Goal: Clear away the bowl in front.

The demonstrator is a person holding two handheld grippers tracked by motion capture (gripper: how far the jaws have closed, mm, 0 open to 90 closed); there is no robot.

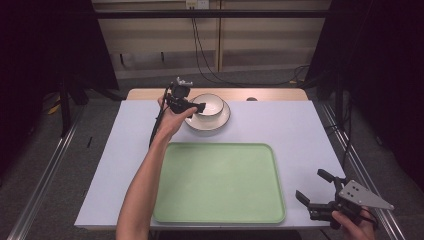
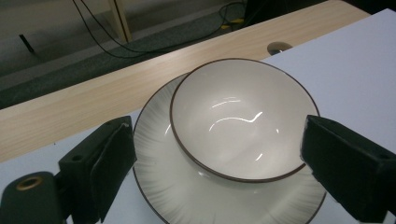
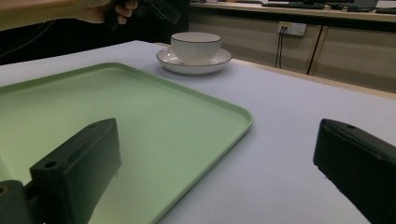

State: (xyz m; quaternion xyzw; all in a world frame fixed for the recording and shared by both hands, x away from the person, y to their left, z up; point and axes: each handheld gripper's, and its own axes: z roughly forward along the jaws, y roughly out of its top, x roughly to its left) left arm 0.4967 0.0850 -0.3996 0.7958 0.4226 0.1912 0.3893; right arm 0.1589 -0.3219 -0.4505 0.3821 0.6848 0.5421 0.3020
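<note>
At the far left of the worktop (image 1: 300, 130) we hold the left gripper (image 1: 196, 107) out on a stretched forearm, its black cable hanging down beside the wrist. Its fingers (image 2: 109, 158) are released and stand wide, with nothing pressed between them. In the left gripper view they flank a white bowl (image 2: 243, 116) with a thin dark rim; the bowl lies between them but neither pad touches it. The bowl stands upright in a white ribbed saucer (image 2: 154, 121), and both sit at the back of the pale sheet that covers the worktop, just in front of the bare wooden strip along its far edge.

Nearer to us, in the middle, lies a pale green tray (image 1: 220, 182) with rounded corners, well apart from the bowl (image 1: 208, 104) and saucer (image 1: 222, 120).

At the near right corner our right hand (image 1: 352, 222) holds the right gripper (image 1: 312, 186) beside the tray's right edge. Its fingers (image 3: 79, 168) are likewise released and spread wide over the bare sheet, gripping nothing. In the right gripper view the tray (image 3: 140, 121) stretches ahead, with the bowl (image 3: 195, 46) on its saucer (image 3: 194, 65) beyond.
</note>
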